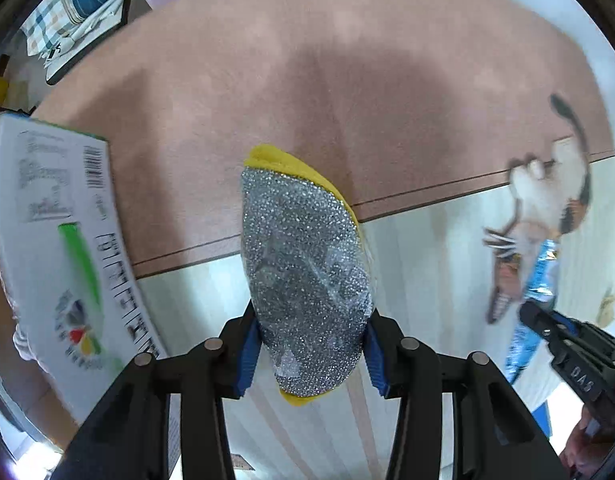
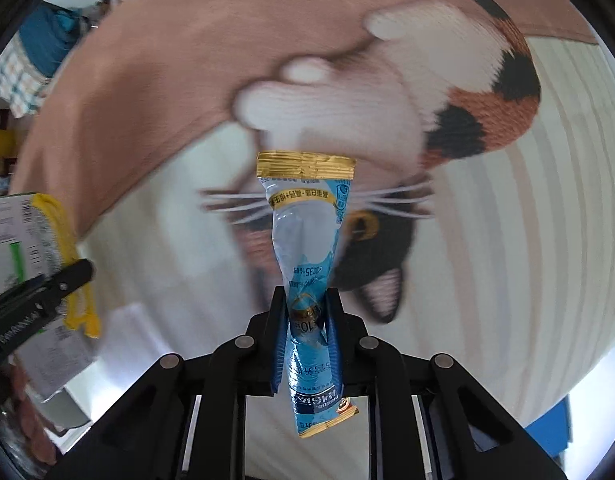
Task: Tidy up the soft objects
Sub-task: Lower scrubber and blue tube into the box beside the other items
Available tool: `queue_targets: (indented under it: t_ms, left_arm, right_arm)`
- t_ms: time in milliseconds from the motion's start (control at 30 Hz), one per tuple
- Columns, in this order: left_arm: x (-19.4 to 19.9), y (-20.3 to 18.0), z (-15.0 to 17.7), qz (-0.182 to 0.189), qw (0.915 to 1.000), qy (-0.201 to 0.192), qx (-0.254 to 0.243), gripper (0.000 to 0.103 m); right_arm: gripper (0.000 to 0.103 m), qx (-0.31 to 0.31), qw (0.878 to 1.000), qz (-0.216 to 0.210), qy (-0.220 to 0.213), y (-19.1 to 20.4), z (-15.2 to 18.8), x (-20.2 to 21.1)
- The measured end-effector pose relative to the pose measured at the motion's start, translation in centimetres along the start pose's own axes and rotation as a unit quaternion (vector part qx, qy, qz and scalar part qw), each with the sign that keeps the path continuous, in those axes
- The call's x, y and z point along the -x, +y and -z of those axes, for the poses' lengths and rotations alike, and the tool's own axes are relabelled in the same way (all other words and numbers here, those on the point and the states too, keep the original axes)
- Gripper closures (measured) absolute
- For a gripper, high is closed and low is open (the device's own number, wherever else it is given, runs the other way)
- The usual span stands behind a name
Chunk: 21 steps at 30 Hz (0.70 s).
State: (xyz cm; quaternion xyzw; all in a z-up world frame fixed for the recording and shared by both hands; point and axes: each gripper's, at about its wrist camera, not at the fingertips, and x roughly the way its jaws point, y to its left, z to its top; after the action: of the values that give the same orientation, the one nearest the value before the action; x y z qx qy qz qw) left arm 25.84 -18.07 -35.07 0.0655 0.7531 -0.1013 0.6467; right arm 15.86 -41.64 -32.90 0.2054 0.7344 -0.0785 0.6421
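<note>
My left gripper [image 1: 309,344] grasps a silver-and-yellow scouring sponge [image 1: 303,276]; my right gripper [image 2: 307,320] is clenched on a blue sachet [image 2: 307,256] above the cat-print mat [image 2: 447,100].

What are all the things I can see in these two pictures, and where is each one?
scouring sponge: one, silver mesh over yellow, clamped in the left hand-held gripper.
sachet: one, light blue with gold ends, clamped in the right hand-held gripper.
cat-print mat: one, pink and cream with a calico cat, spread beneath both.
white box: one, white with a green stripe and barcodes, at the left edge.
fabric pile: blue and checked, far upper left, count unclear.
left hand-held gripper: one, black with blue pads, shut on the sponge.
right hand-held gripper: one, black with blue pads, shut on the sachet.
</note>
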Motion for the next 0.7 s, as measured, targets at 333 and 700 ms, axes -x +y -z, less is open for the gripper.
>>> queue_targets:
  t_ms: [333,700]
  left_arm:
    - [12.2,8.4,6.3,0.05,0.9945,-0.088,0.027,0.062]
    - [15.0,29.0,11.7,-0.01,0.9884,-0.081,0.129,0.062]
  right_arm:
    - [0.084,0.109,0.987,-0.09,-0.07,14.9,4.6,9.8]
    - [0.084,0.199,0.96,-0.194,-0.033,37.8,11.2,9.3]
